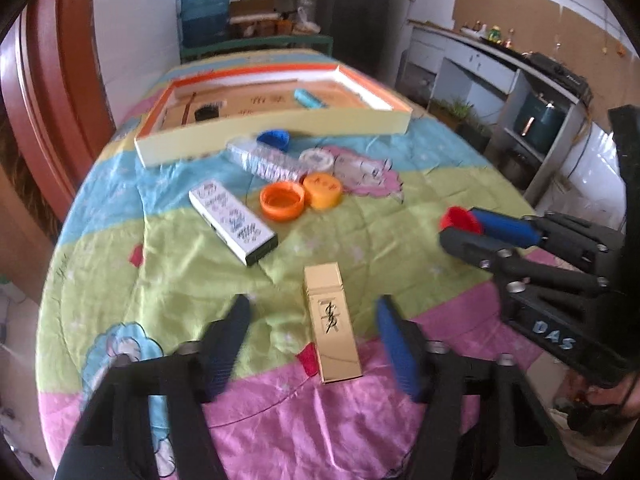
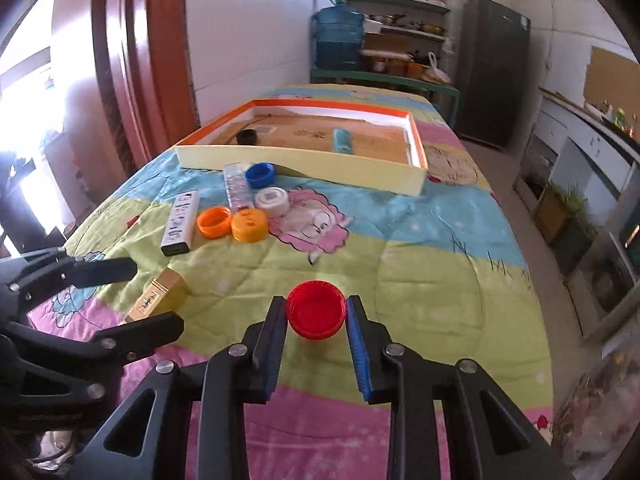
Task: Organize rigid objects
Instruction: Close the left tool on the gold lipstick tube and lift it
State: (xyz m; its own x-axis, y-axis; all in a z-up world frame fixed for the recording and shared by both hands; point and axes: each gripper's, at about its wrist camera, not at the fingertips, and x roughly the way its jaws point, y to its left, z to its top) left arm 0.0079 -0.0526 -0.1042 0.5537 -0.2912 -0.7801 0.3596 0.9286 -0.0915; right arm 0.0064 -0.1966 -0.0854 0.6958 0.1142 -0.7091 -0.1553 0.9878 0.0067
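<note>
Right hand-held gripper point(image 2: 316, 314) clamped on red cap point(image 2: 317, 313), just above quilted surface point(image 2: 420, 280).
Cap: round, ribbed rim, hollow side up. Left hand-held gripper point(image 1: 312, 328) released, straddling gold box point(image 1: 332, 326), pads clear of it.

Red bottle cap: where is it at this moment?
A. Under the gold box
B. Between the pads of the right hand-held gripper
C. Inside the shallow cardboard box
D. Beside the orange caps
B: in the right wrist view the red bottle cap sits clamped between the right hand-held gripper pads, well short of the shallow cardboard box.
</note>
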